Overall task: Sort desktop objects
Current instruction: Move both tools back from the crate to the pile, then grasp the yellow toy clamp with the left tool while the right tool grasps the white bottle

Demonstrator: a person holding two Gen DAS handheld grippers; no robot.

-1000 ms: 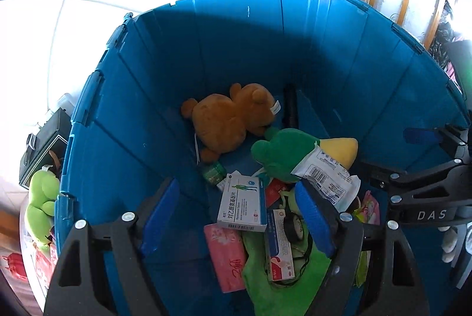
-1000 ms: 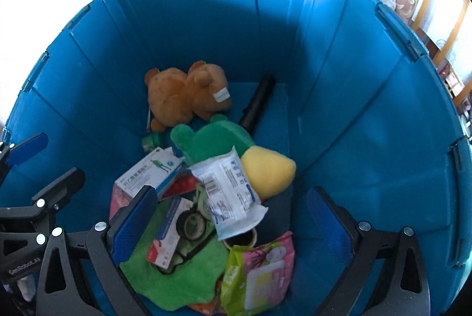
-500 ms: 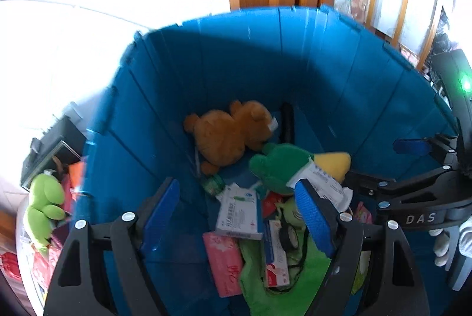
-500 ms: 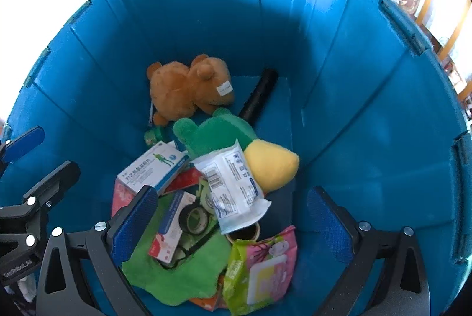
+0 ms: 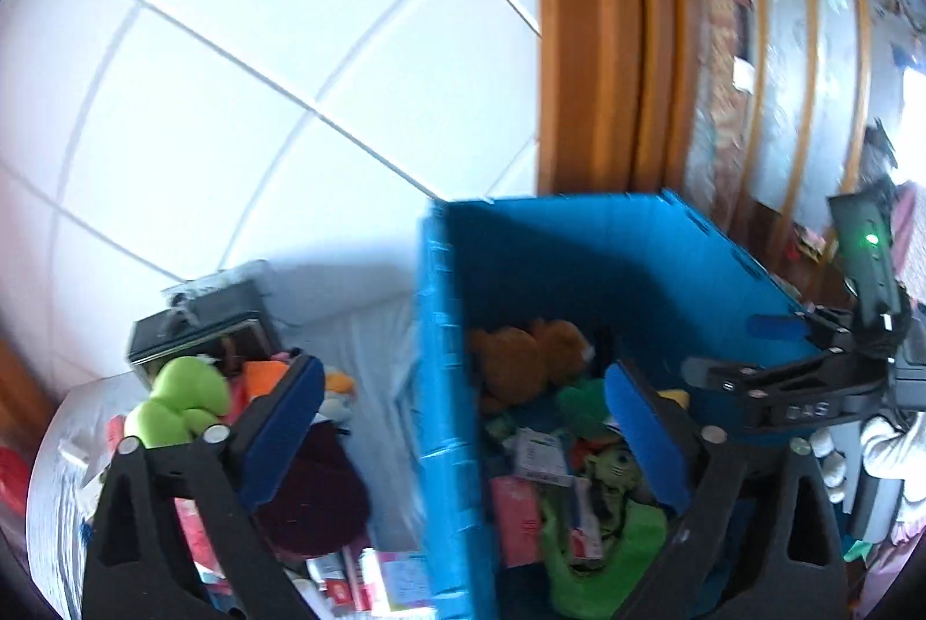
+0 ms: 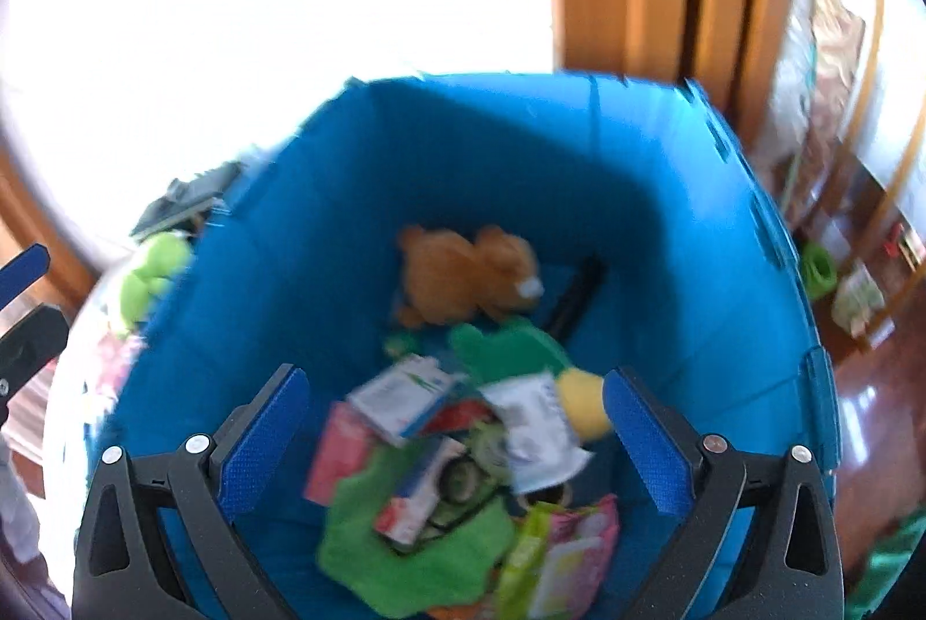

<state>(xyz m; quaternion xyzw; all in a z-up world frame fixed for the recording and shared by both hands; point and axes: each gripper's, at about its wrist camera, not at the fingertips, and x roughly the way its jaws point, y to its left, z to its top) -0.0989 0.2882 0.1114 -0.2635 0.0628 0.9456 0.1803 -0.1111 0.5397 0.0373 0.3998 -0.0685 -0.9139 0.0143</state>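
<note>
With jaws opening wide and nothing between them, the left gripper [image 5: 460, 423] straddles the blue bin [image 5: 445, 388] wall, nearer the unsorted lime-green plush [image 5: 179, 397] at lower left, while the empty, wide-open right gripper [image 6: 454, 437] faces the bin's interior.

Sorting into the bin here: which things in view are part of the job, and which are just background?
Job:
blue bin
brown bear, green plush, boxes and packets inside
lime plush and clutter still on the table
left gripper, jaws opening, empty
right gripper, open, empty

Background:
wooden frame
tiled wall
</note>
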